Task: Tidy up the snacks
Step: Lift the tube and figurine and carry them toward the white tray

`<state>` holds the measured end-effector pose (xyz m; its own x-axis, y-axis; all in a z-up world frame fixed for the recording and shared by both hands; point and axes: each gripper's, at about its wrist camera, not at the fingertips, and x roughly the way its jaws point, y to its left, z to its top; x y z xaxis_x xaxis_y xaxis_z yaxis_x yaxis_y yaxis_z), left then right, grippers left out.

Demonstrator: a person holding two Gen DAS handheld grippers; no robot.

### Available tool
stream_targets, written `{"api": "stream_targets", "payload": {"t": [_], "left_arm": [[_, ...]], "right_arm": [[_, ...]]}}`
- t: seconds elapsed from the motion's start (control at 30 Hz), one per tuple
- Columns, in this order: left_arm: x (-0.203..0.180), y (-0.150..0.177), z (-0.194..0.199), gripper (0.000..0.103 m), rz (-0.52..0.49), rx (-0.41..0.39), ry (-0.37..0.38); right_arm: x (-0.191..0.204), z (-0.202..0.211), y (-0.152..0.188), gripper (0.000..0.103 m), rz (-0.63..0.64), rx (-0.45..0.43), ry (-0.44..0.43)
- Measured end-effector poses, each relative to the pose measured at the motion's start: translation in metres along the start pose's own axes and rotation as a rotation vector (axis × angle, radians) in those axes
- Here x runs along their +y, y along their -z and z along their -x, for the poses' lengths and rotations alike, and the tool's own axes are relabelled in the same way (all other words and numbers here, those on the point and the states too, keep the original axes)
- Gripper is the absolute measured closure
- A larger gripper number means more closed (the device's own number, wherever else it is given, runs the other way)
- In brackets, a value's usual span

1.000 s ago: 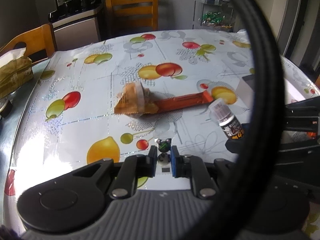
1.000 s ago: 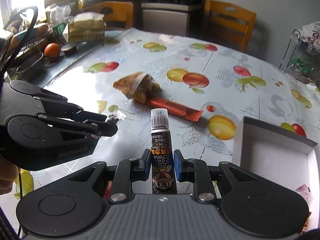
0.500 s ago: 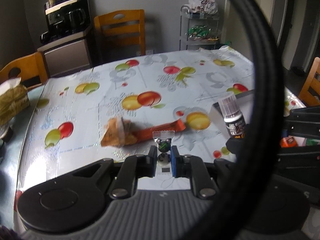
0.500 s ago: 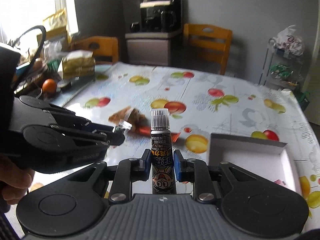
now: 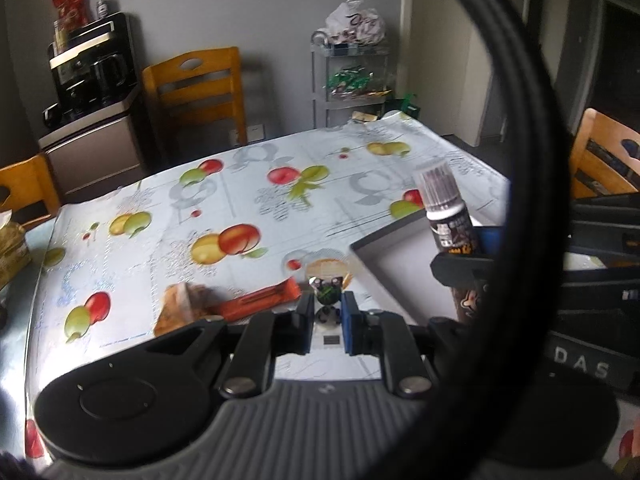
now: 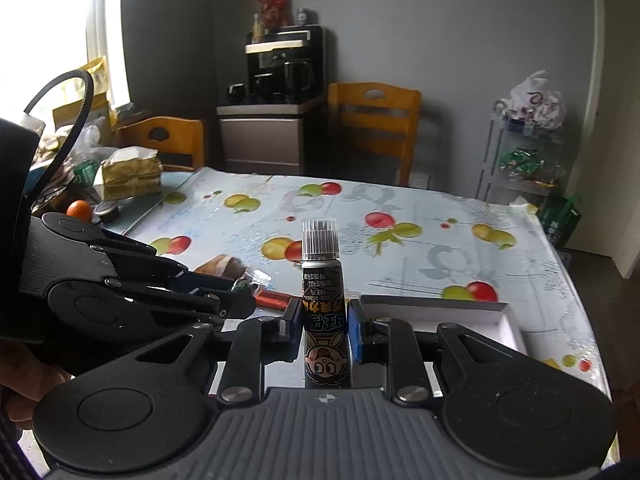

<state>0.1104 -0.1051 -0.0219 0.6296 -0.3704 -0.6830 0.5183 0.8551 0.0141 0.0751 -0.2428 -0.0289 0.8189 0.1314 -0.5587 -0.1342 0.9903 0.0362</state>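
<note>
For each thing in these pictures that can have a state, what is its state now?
Left gripper: shut on a small clear-wrapped candy.
Right gripper: shut on a capped snack tube, held upright.
White box: open, on the table.
Orange bar: lying flat on the table.
Brown packet: lying on the table, touching the orange bar.

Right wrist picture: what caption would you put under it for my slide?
Right hand-held gripper shut on a cartoon-labelled tube, above the fruit-print table.
</note>
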Motion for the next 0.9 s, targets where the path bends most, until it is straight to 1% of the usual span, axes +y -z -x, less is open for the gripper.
{"api": "stream_targets", "payload": {"t": [0.37,0.9], "left_arm": [[-0.033,-0.017,0.001,0.093,-0.063,-0.019,0.069],[-0.080,-0.027,-0.007,0.093,-0.130,-0.018,0.146]], "right_arm": [[-0.031,0.026,0.008,0.078,-0.050,-0.020,0.079],[-0.066,0.050,0.023,0.078,-0.108,-0.018,0.158]]}}
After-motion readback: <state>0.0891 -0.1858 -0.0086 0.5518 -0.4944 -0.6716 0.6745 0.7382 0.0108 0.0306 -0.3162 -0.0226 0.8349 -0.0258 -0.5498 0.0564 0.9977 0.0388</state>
